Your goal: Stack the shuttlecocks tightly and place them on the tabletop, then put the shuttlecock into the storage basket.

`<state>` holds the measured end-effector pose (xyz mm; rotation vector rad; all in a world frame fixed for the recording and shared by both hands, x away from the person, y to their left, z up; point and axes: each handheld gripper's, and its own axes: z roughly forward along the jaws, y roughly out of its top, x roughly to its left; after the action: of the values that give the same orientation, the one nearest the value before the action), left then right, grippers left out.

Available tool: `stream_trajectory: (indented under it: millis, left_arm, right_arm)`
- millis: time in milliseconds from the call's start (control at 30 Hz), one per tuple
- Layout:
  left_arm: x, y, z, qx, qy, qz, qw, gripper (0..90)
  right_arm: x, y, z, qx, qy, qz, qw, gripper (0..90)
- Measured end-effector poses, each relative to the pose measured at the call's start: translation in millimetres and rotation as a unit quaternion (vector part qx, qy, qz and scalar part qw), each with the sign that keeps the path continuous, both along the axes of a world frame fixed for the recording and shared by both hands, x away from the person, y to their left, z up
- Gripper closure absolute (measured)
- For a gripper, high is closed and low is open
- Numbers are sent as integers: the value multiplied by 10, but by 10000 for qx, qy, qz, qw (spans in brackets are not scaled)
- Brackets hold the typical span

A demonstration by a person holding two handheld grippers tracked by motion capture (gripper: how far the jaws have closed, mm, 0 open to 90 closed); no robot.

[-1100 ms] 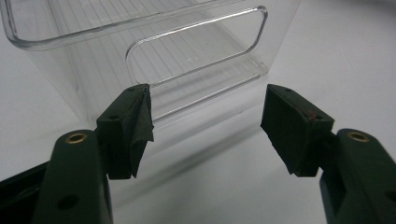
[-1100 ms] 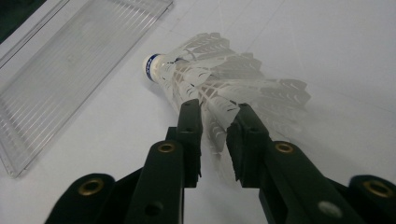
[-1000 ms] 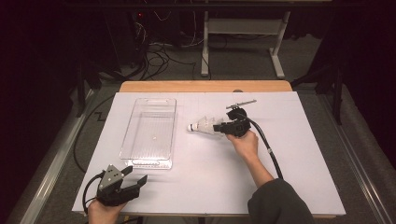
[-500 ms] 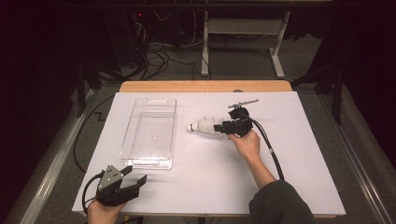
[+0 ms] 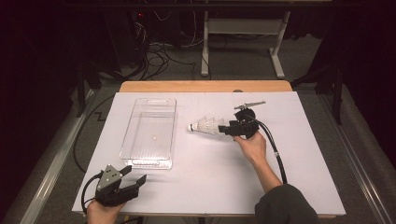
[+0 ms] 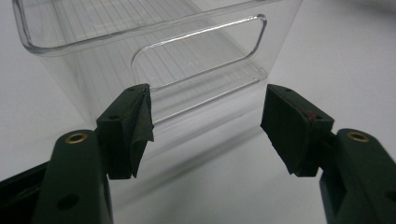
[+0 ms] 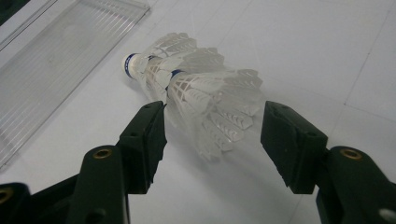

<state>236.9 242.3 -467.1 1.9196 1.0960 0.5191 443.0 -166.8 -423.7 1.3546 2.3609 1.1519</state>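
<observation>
A stack of three nested white shuttlecocks (image 5: 205,125) lies on its side on the white table cover (image 5: 210,177), cork end toward the clear tray (image 5: 140,122). My right gripper (image 5: 225,128) sits at the feathered end. In the right gripper view its jaws have just been opening and stand open on either side of the last skirt of the shuttlecocks (image 7: 201,88), no longer pressing it. My left gripper (image 5: 134,175) rests open at the near left, just short of the tray's near end. The left gripper (image 6: 208,121) faces the handle cut-out of the tray (image 6: 154,32) with nothing between its jaws.
The tray (image 7: 60,60) holds nothing and runs lengthwise left of centre. A black cable (image 5: 275,154) trails from the right gripper past the person's forearm. A wooden table edge (image 5: 205,86) lies at the back, with cables and a desk frame on the floor beyond.
The right gripper's jaws have spread apart around the feather end and the hand has eased slightly right. The shuttlecocks, tray and left gripper have stayed where they were.
</observation>
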Motion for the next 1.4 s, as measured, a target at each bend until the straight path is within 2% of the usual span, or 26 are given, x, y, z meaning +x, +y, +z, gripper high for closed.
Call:
stream_trajectory:
  millis: [233,333,467,600,867,1033,1300,1400]
  left_arm:
    - [8,3,-22,-75,75,19,9999,347]
    - [18,-6,-32,-41,122,-5,9999,347]
    - [9,-23,-29,-6,92,-1,10000,347]
    - [-3,-11,-27,-57,95,16,9999,347]
    - [-11,7,-26,-65,107,41,9999,347]
    - [-22,14,-26,-94,87,67,9999,347]
    - [-34,15,4,-33,8,68,10000,347]
    - [-39,30,-2,-99,15,74,9999,347]
  right_arm:
    - [-99,-99,-14,62,-50,-51,10000,417]
    - [-157,-144,-22,43,-117,-50,9999,422]
    - [-212,-191,-54,-6,-145,-52,9999,425]
    - [-252,-210,-79,0,-182,-52,9998,426]
    - [-276,-109,-98,34,-258,78,9996,425]
    - [-258,-47,-156,28,-181,117,9998,413]
    - [-222,43,-217,-4,-187,132,9997,401]
    - [-202,67,-245,-16,-156,127,9998,398]
